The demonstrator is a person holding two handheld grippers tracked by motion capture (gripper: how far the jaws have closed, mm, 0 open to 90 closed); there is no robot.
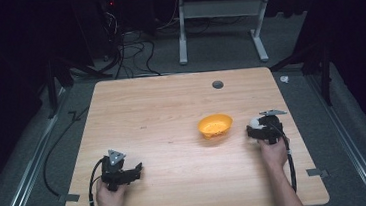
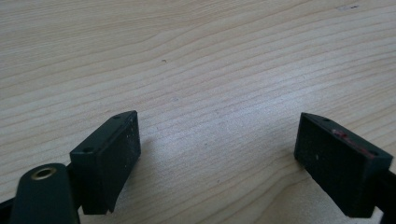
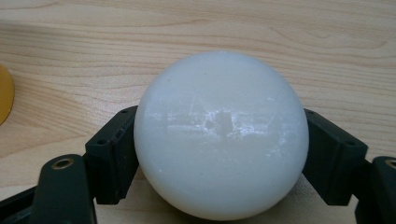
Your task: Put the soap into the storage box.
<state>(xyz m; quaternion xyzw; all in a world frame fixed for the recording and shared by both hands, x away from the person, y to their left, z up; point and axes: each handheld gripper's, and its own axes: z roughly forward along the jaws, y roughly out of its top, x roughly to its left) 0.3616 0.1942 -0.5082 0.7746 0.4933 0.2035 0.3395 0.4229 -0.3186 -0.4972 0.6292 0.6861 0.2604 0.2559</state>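
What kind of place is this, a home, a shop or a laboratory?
Most likely a laboratory or recording room. A bare wooden table stands on grey floor between dark curtains, with loose cables and a metal stand behind it. The right gripper holds a white ball beside an orange bowl.
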